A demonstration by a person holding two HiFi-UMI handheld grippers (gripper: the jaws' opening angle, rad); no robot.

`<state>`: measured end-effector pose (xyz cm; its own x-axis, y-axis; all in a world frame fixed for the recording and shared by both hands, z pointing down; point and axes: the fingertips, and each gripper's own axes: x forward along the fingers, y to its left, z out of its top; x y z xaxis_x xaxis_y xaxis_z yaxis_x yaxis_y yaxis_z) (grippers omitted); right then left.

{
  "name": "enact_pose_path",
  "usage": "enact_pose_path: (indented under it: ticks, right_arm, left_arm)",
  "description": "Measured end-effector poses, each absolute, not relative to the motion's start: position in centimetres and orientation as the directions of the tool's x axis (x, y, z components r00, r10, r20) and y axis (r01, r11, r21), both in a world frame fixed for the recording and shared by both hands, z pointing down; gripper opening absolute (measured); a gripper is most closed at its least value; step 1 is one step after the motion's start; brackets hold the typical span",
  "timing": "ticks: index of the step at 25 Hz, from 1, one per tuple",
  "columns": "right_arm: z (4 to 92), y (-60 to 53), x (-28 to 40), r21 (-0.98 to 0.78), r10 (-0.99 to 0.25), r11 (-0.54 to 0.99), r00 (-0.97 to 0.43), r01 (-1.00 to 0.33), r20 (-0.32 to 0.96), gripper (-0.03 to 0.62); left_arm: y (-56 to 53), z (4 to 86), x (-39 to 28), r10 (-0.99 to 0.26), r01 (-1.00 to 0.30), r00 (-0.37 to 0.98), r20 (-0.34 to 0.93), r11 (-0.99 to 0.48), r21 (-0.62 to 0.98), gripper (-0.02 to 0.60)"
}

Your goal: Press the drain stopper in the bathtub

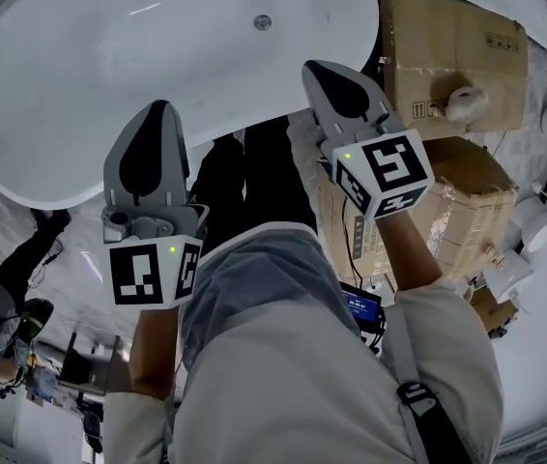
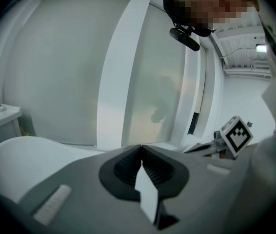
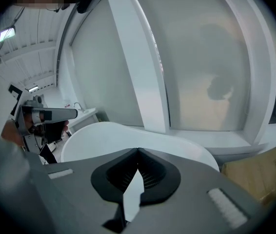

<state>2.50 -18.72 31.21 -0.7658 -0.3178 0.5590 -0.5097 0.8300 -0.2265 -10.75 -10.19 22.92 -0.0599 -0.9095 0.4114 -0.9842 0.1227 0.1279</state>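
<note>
While the left gripper (image 1: 155, 124) and right gripper (image 1: 327, 77) hang with jaws together on nothing above the white bathtub's (image 1: 109, 46) near rim, frosted window panels (image 2: 65, 67) rise ahead and cardboard boxes (image 1: 452, 56) sit right of the right gripper. The drain stopper (image 1: 263, 22), a round metal disc, lies in the tub well beyond both, perhaps flush.

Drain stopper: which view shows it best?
Head view: the stopper sits unobstructed on the tub floor. Both gripper views show only the tub's outside and rim, no stopper.
</note>
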Motion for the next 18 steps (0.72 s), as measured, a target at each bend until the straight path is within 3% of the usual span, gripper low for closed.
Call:
enact_pose_path:
  ticks: [18]
  right_arm:
    - [40.9,-23.2,0.7,-0.21,-0.276,0.856,-0.761,-0.472,0.587,-0.003]
  left_arm:
    - [-13.6,31.2,-12.0,-0.881,-0.977,-0.099,0.463,0.175,0.124,0.0]
